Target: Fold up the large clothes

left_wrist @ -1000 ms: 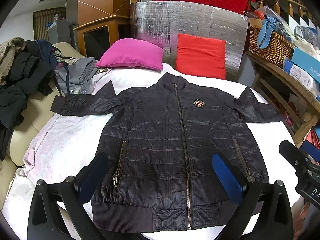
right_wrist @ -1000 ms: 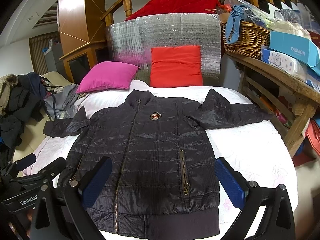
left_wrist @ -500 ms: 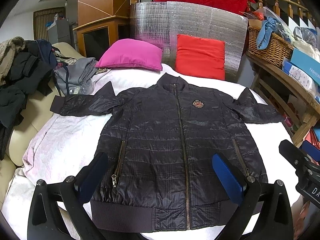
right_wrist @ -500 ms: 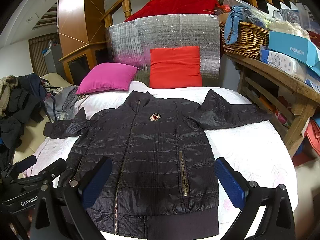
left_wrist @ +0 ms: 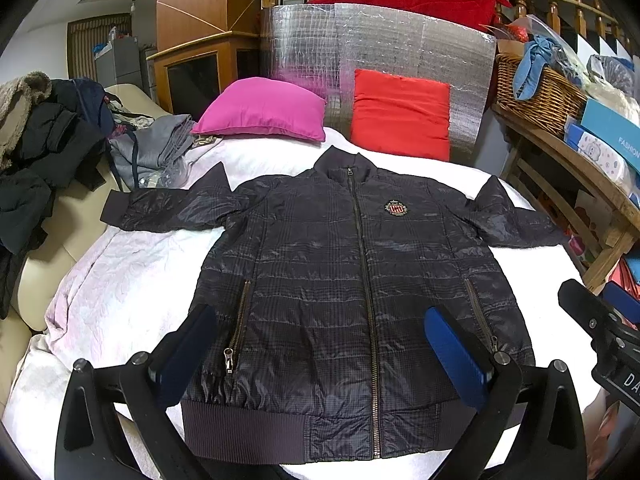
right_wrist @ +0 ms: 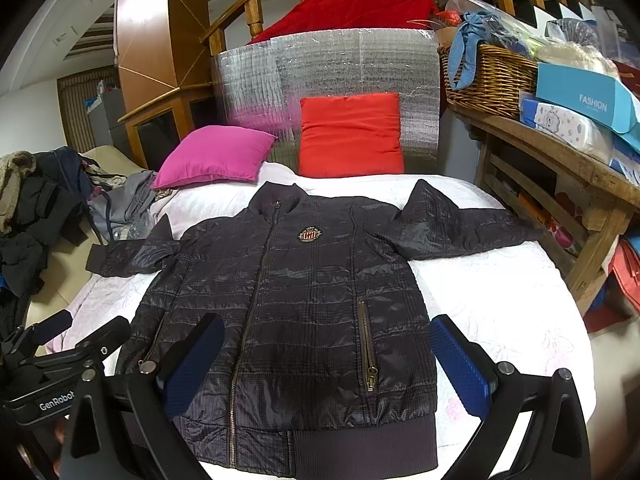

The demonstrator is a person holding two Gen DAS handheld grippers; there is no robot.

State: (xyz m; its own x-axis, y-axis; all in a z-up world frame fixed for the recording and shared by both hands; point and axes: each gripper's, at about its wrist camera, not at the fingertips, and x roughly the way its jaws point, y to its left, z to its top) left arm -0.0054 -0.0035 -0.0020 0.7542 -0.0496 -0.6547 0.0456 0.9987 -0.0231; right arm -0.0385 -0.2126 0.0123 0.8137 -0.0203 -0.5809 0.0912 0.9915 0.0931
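Note:
A dark quilted jacket (left_wrist: pixel 352 280) lies flat, front up and zipped, on a white bed cover (left_wrist: pixel 120 292), both sleeves spread out sideways; it also shows in the right wrist view (right_wrist: pixel 304 304). My left gripper (left_wrist: pixel 320 356) is open and empty, hovering above the jacket's hem. My right gripper (right_wrist: pixel 328 364) is open and empty, above the hem's right half. The right gripper's body shows at the left view's right edge (left_wrist: pixel 600 328); the left gripper's body shows at the right view's left edge (right_wrist: pixel 52 372).
A pink pillow (left_wrist: pixel 260 110) and a red pillow (left_wrist: pixel 400 116) lean at the bed's head against a silver foil panel (left_wrist: pixel 380 48). Piled clothes (left_wrist: pixel 36 148) lie on a sofa at left. A wooden table (right_wrist: pixel 560 152) with a wicker basket (right_wrist: pixel 488 76) and boxes stands at right.
Both grippers have drifted slightly back from the jacket; the jacket has not moved and both grippers stay open.

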